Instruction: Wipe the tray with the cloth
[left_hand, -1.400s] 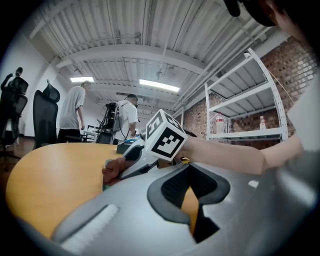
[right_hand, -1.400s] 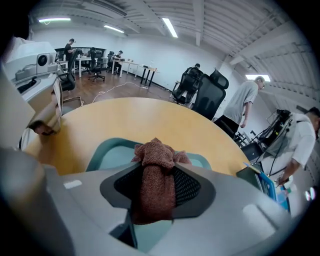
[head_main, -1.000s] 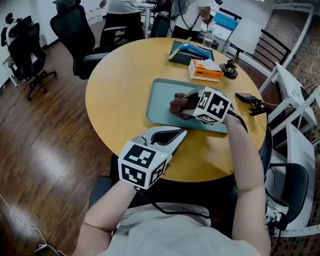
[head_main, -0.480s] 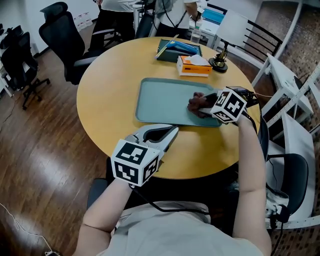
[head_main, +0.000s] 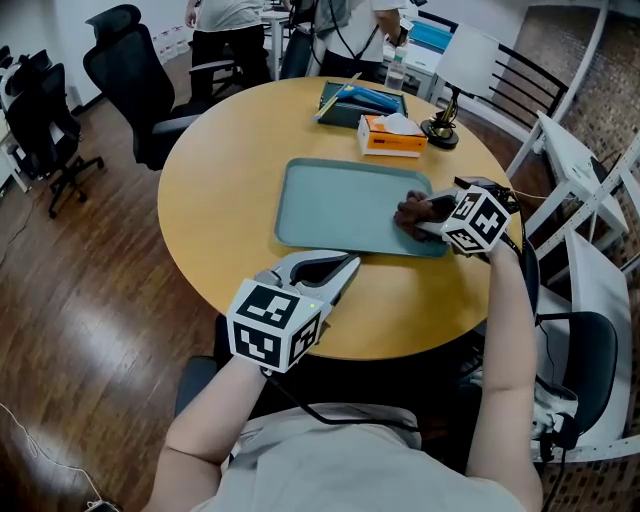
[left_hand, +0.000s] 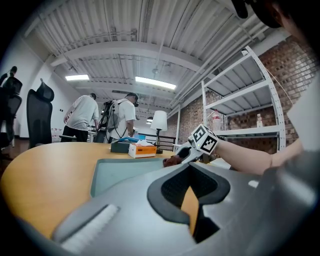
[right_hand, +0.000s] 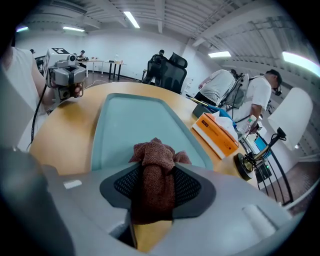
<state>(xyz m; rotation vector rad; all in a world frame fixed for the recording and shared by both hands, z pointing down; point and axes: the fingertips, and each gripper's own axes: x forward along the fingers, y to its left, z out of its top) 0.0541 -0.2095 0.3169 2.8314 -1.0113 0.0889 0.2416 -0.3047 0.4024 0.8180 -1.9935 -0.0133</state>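
Table: round, with a wooden top. It stands on a dark plank floor, and black office chairs stand beyond its far side.
People: two stand past the far edge of the table, backs turned.
Tray: grey-green and rectangular. It lies flat near the middle of the table, with its long side across the person's front. The surface is bare except at the right end.
Left gripper: it is held over the table's near edge, just beside the tray's near rim and apart from it. The jaws are pressed together with nothing between them; only a sliver of table top shows behind the tips.
Right gripper: it reaches in over the tray's right end. The jaws are clamped on the cloth, which fills the gap between the pads.
Far-side items: an orange tissue box, a dark box of small articles and a lamp, all well apart from the tray.
Cloth: brown terry, bunched. It sits on the tray floor close to the right rim, and its loose end bulges forward of the right jaws.
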